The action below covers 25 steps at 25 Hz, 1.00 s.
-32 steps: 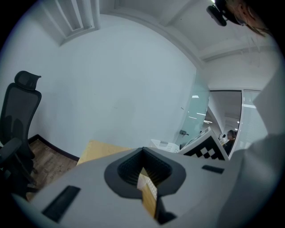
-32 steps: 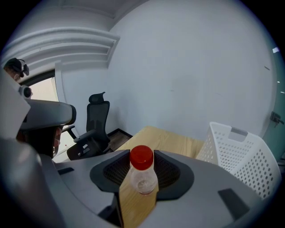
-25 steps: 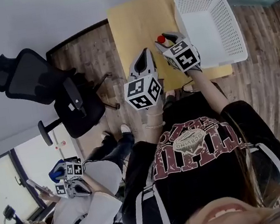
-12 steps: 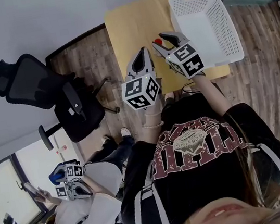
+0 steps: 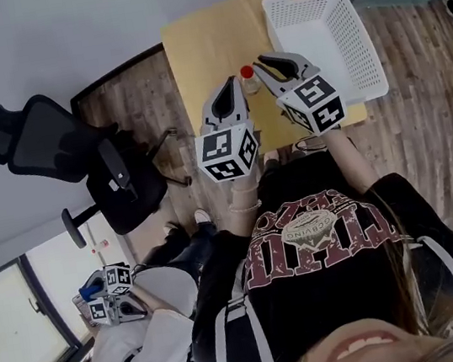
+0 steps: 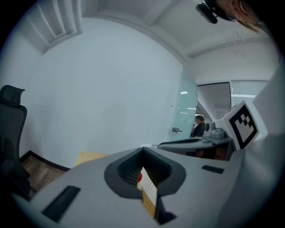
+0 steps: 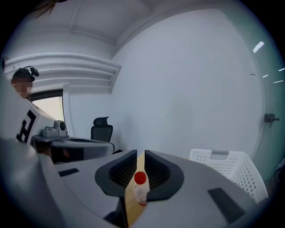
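A small clear bottle with a red cap (image 5: pixel 250 79) stands upright on the light wooden table (image 5: pixel 204 39). Both grippers hang in the air above the table's near part. My right gripper (image 5: pixel 261 64) is just right of the bottle and apart from it, jaws open by a narrow gap. In the right gripper view the bottle (image 7: pixel 140 189) shows through that gap, beyond the right gripper (image 7: pixel 139 154). My left gripper (image 5: pixel 231 83) is left of the bottle, shut and empty. Only the red cap (image 6: pixel 140 177) peeks past the left gripper (image 6: pixel 142 152) in its own view.
A white perforated basket (image 5: pixel 359 35) sits on the table's right part, also seen in the right gripper view (image 7: pixel 227 171). A black office chair (image 5: pixel 51 152) stands on the wood floor at left. Another person with marker-cube grippers (image 5: pixel 108 293) sits at lower left.
The bottle filled the space between the right jaws before; now it looks small and farther off, standing alone. Both grippers have risen and shifted slightly right.
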Available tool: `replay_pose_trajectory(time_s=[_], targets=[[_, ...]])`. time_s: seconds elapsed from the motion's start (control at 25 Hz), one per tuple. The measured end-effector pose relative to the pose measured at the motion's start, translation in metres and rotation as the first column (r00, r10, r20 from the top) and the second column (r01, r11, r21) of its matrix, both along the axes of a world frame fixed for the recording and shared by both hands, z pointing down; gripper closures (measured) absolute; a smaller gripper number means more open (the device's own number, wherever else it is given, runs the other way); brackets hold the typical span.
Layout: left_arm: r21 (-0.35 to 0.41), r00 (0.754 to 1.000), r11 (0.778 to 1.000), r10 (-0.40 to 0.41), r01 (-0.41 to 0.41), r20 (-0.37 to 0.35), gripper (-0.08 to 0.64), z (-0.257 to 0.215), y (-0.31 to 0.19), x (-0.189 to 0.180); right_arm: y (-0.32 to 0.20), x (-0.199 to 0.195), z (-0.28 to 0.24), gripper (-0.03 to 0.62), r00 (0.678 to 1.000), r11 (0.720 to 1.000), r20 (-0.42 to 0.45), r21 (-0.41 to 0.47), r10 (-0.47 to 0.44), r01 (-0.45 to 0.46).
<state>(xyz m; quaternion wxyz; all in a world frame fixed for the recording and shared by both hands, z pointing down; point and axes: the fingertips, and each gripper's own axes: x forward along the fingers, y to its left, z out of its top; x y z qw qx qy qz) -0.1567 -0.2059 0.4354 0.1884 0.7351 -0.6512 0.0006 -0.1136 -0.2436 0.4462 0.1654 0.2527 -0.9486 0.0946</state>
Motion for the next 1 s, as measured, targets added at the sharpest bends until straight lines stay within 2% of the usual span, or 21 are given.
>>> replay_pose_trajectory(time_s=[0.16,0.44,0.64,1.0], targets=[[0.002,0.999,0.999,0.032,-0.032,-0.005,0.512,0.000,-0.008,0.012,-0.005,0.010,-0.004,0.557,1.000,1.000,0.006,0.012,0.020,-0.020],[0.030,0.992,0.991,0.128,-0.128,0.006,0.512,-0.012,-0.028,0.047,-0.021,0.039,-0.015,0.572,0.993,0.994,0.057,0.010,0.104,-0.104],[0.030,0.982,0.981,0.190,-0.191,0.011,0.514,-0.012,-0.039,0.072,-0.031,0.061,-0.011,0.572,0.988,0.988,0.038,0.015,0.150,-0.151],[0.025,0.972,0.972,0.234,-0.235,0.039,0.513,-0.014,-0.055,0.092,-0.045,0.082,-0.012,0.574,0.978,0.980,0.059,0.004,0.201,-0.201]])
